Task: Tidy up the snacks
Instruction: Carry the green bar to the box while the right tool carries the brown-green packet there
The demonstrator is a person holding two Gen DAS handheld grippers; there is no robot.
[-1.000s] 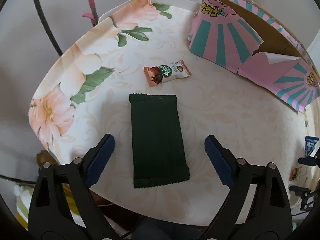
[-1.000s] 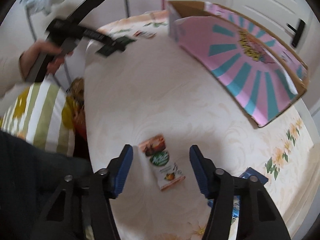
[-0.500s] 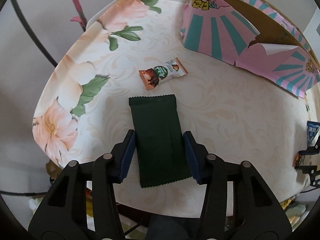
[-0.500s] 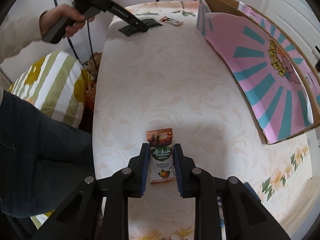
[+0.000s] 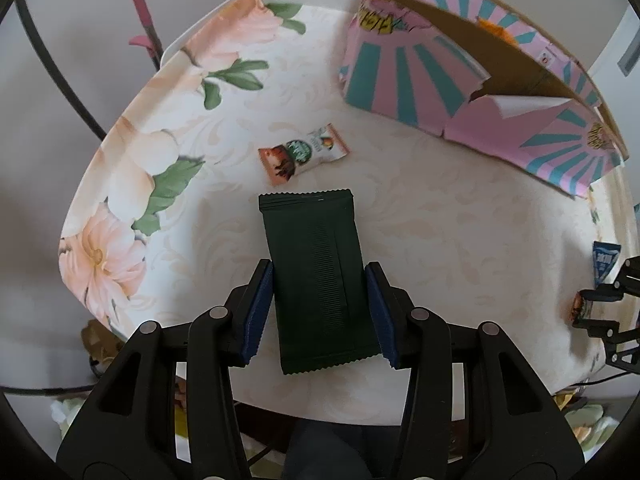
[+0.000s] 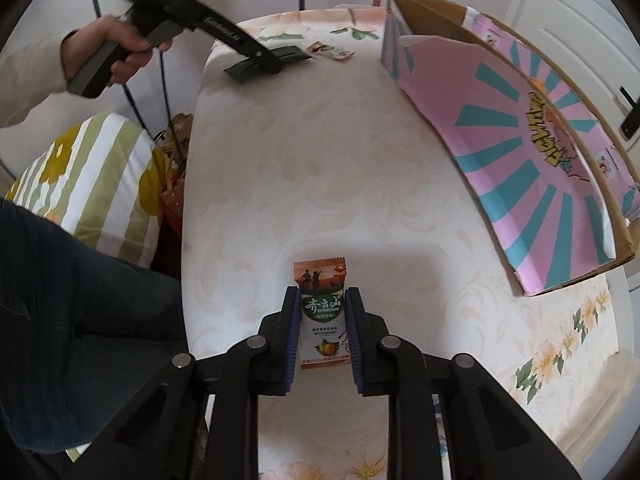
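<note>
A dark green snack packet [image 5: 316,276] lies flat on the floral tablecloth [image 5: 460,240]. My left gripper [image 5: 318,280] is shut on it, the blue pads pressing its two long sides. Beyond it lies a small orange-and-white snack packet [image 5: 304,154]. In the right wrist view my right gripper [image 6: 322,312] is shut on another small orange-and-white packet [image 6: 322,320] with a green label, near the table's front edge. The pink and teal cardboard box [image 6: 532,168] stands open at the right; the same box [image 5: 460,84] fills the far right of the left wrist view.
A blue packet [image 5: 606,262] lies near the table's right edge in the left wrist view. A person's hand [image 6: 116,48] holds the left gripper's handle at the far left. A striped cushion [image 6: 92,184] and dark trousers [image 6: 80,300] sit beside the table.
Both grippers went from open around their packets to shut on them: the left on the dark green packet, the right on the small orange-and-white one. Neither hand shifted much.
</note>
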